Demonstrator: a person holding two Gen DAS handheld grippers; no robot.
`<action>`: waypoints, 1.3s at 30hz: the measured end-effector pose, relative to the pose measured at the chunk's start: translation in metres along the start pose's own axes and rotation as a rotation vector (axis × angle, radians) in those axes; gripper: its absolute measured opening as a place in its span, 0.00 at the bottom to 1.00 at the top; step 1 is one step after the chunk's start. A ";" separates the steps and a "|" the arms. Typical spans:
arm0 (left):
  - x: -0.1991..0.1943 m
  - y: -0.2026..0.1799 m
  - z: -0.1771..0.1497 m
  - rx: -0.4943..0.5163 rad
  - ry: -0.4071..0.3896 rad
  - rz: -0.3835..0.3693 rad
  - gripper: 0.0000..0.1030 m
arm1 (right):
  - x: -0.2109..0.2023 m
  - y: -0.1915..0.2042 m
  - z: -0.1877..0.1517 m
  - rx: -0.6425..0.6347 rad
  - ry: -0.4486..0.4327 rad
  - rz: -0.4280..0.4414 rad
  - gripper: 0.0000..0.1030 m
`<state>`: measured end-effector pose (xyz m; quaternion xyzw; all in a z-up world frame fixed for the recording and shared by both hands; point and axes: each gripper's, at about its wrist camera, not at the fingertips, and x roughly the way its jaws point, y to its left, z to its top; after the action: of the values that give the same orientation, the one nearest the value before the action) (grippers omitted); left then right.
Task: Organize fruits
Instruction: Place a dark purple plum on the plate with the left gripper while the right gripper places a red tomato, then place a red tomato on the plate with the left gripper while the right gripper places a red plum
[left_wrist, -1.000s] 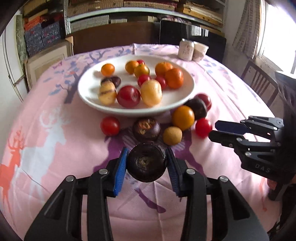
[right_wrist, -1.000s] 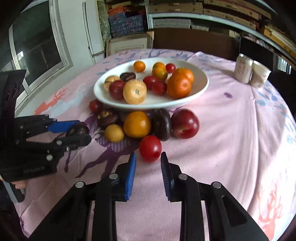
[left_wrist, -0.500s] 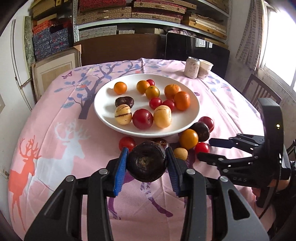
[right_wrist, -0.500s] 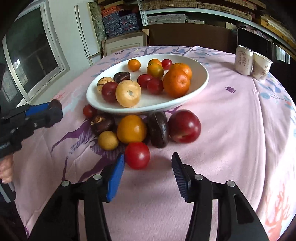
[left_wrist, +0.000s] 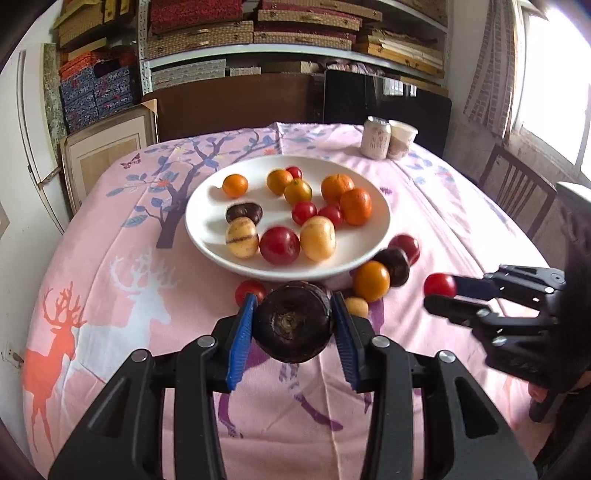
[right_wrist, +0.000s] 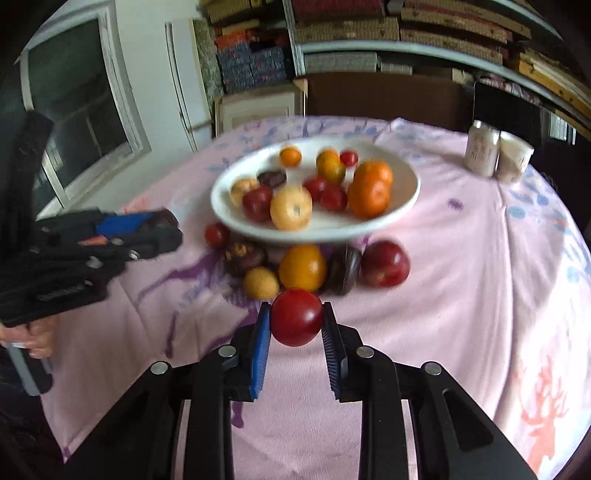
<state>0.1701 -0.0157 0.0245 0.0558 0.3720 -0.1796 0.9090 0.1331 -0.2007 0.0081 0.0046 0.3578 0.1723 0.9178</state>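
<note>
My left gripper (left_wrist: 293, 328) is shut on a dark purple fruit (left_wrist: 293, 326) and holds it above the pink cloth, in front of the white plate (left_wrist: 207, 236). My right gripper (right_wrist: 295, 323) is shut on a red tomato (right_wrist: 296, 317), lifted off the table; it shows in the left wrist view (left_wrist: 439, 285) too. The plate (right_wrist: 406, 199) holds several oranges, tomatoes and yellow fruits. Loose fruit lies in front of the plate: an orange (right_wrist: 302, 267), a red plum (right_wrist: 385, 264), a dark fruit (right_wrist: 345, 269), a small yellow fruit (right_wrist: 260, 283), another dark fruit (right_wrist: 243, 256) and a small tomato (right_wrist: 217, 235).
A can (left_wrist: 375, 137) and a paper cup (left_wrist: 400, 139) stand at the table's far right. A wooden chair (left_wrist: 517, 195) is beside the table on the right. Shelves with boxes and a framed panel (left_wrist: 107, 162) stand behind the table.
My right gripper has closed on the red tomato and lifted it off the cloth. My left gripper has kept its hold on the dark fruit and risen and drawn back.
</note>
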 end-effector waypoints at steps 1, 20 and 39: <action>0.000 0.003 0.006 -0.010 -0.015 0.001 0.39 | -0.005 -0.001 0.010 -0.008 -0.034 -0.004 0.26; 0.056 0.059 0.071 -0.130 -0.143 0.116 0.96 | 0.061 -0.048 0.105 0.058 -0.171 -0.062 0.97; 0.078 0.048 -0.013 0.075 0.128 0.101 0.96 | 0.065 -0.078 0.018 -0.101 0.150 -0.207 0.97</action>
<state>0.2304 0.0093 -0.0402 0.1201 0.4192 -0.1434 0.8884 0.2142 -0.2511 -0.0317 -0.0915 0.4146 0.0945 0.9004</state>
